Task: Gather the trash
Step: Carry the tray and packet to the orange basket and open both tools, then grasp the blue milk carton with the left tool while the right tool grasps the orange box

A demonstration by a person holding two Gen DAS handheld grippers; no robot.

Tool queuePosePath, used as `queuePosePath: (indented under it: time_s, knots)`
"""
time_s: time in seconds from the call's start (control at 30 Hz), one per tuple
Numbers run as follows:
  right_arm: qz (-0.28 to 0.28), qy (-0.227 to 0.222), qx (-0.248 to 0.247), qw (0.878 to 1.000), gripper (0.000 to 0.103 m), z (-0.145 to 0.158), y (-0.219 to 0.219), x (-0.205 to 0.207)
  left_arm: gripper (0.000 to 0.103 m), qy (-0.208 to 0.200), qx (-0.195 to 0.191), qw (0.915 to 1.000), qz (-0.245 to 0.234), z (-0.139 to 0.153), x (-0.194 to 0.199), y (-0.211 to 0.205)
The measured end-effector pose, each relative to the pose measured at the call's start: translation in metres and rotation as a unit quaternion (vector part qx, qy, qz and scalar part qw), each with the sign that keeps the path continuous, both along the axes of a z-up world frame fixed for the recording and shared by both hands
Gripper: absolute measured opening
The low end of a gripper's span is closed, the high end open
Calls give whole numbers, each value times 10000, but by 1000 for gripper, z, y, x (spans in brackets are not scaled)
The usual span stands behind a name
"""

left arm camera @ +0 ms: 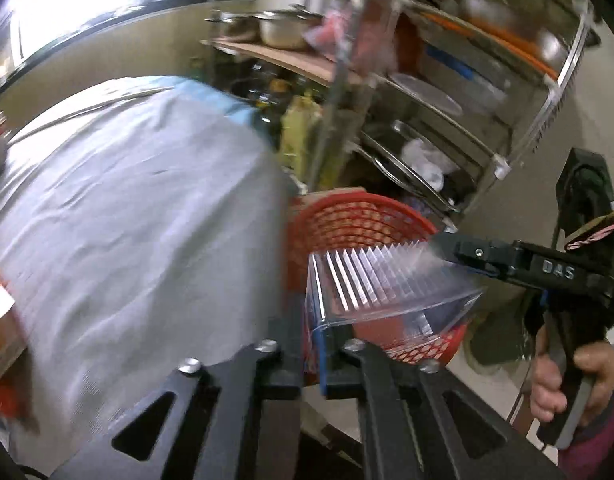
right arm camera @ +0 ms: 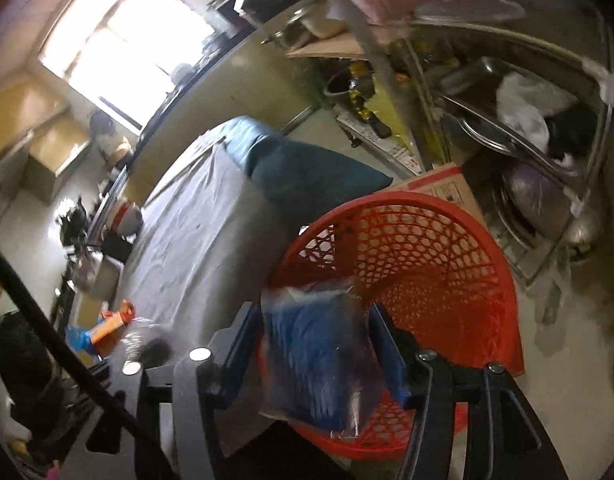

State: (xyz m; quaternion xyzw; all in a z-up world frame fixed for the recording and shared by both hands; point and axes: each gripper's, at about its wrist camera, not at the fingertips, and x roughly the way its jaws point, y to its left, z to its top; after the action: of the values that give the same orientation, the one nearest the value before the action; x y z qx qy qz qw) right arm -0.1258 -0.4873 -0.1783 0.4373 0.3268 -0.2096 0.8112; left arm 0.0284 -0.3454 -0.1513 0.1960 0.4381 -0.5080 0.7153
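A red mesh basket (left arm camera: 359,220) (right arm camera: 427,264) stands on the floor beside a bed. In the left wrist view my left gripper (left arm camera: 317,344) is shut on the corner of a clear ribbed plastic tray (left arm camera: 387,284) and holds it over the basket's rim. My right gripper (left arm camera: 447,250) reaches in from the right and touches the tray's far edge. In the right wrist view my right gripper (right arm camera: 319,356) has a blue plastic-wrapped packet (right arm camera: 319,360) between its fingers, above the basket's mouth.
A bed with a grey sheet (left arm camera: 127,220) (right arm camera: 199,216) and a blue pillow (right arm camera: 307,168) lies left of the basket. A metal rack (left arm camera: 447,128) with pots and trays stands behind it. A cardboard box (right arm camera: 447,188) sits by the basket. Orange and blue wrappers (right arm camera: 111,324) lie on the sheet.
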Motion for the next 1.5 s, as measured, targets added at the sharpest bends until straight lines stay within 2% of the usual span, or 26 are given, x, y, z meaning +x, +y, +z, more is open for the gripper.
queuePosePath:
  time_s: [0.03,0.07,0.2,0.3,0.4,0.5,0.6,0.7,0.8,0.93,0.97,1.07,1.13,1.23,1.27,1.37,1.43,1.5]
  knots:
    - [-72,18,-14,10000,67,0,-1,-2,40,2,72,10000,-50,-3,-2,-8]
    - [-147,-3,-32,9999,67,0,-3,-5,47,-45,102,9999,-34,-3,-3,-11]
    - [-138,-103,-114,9998,67,3,-4,-6,49,-257,29,9997,55,2,-6,2]
    - [0,-180,-235,9996,67,10,3,2,50,-357,18,9989,292,7,2,27]
    - [373,-280,-280,9985,67,15,21,27,51,-542,86,9961,685,13,12,66]
    - [866,-311,-312,9953,67,18,46,60,56,-706,150,9902,1194,17,25,117]
    - [1458,-384,-261,9882,67,22,78,101,58,-761,131,9806,1800,21,41,179]
    - [1970,-490,-23,9792,67,24,111,139,60,-935,243,9627,2528,21,57,238]
    - [2373,-594,359,9690,67,24,140,175,62,-952,253,9402,3262,24,79,297]
    - [2724,-548,883,9565,67,22,175,226,68,-1058,172,9190,3794,27,107,336]
    - [2753,-504,981,9550,67,21,181,235,70,-1035,146,9188,3807,26,114,341]
    - [2688,-304,1323,9536,67,16,198,267,72,-740,140,9235,3762,20,141,349]
    - [2549,-186,1463,9557,67,13,204,285,72,-390,18,9218,3856,14,159,351]
    - [2377,-71,1804,9544,67,2,207,298,72,361,-285,9150,4008,4,182,356]
    - [2300,-55,1930,9539,67,-3,207,299,72,670,-356,9117,4037,-1,189,354]
    - [2096,-38,2335,9495,71,-17,207,297,72,1346,-465,8913,4305,-16,205,353]
    - [1908,-80,2632,9456,72,-24,207,297,72,1603,-516,8807,4427,-23,213,350]
    - [1751,-141,2764,9448,72,-24,205,299,72,1687,-424,8723,4571,-28,220,345]
